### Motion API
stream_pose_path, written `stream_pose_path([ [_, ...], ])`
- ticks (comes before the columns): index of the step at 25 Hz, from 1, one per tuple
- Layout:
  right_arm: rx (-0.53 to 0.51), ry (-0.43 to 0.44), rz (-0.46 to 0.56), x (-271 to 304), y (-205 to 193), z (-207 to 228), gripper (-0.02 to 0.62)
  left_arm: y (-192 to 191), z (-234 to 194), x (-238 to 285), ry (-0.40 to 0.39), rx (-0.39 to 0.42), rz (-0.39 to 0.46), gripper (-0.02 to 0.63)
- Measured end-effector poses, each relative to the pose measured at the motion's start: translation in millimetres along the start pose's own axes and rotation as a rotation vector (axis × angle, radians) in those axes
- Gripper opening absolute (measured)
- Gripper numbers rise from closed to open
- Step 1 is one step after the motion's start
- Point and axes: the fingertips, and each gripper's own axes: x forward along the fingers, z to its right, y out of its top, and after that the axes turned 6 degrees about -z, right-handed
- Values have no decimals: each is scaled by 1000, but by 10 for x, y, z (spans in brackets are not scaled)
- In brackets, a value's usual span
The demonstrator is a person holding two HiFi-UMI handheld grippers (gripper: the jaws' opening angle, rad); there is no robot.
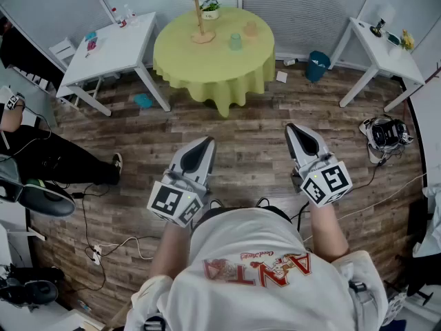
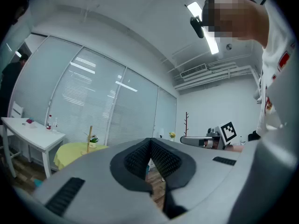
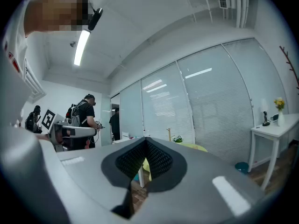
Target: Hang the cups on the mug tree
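Note:
Far ahead, a round table with a yellow-green cloth carries the wooden mug tree, a green cup and a tan cup. Both grippers hang close to my body over the wood floor, well short of that table. My left gripper is shut with nothing between its pads; its own view shows the jaws meeting, with the mug tree small beyond them. My right gripper is shut and empty too. Its view has the jaws closed, with the mug tree behind.
A white table stands back left and another back right. A teal bin sits by the round table. A seated person is at the left. Cables and a bag lie on the floor.

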Motion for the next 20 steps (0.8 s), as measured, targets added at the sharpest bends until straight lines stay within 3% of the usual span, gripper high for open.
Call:
stream_pose_path([
  [7,4,-12,-6,47,-13,101,1,-27,-28,74,0,-6,-6,9],
  [20,7,34,-4,511,4,-9,2,-54,-459,120,-9,-26,2,9],
])
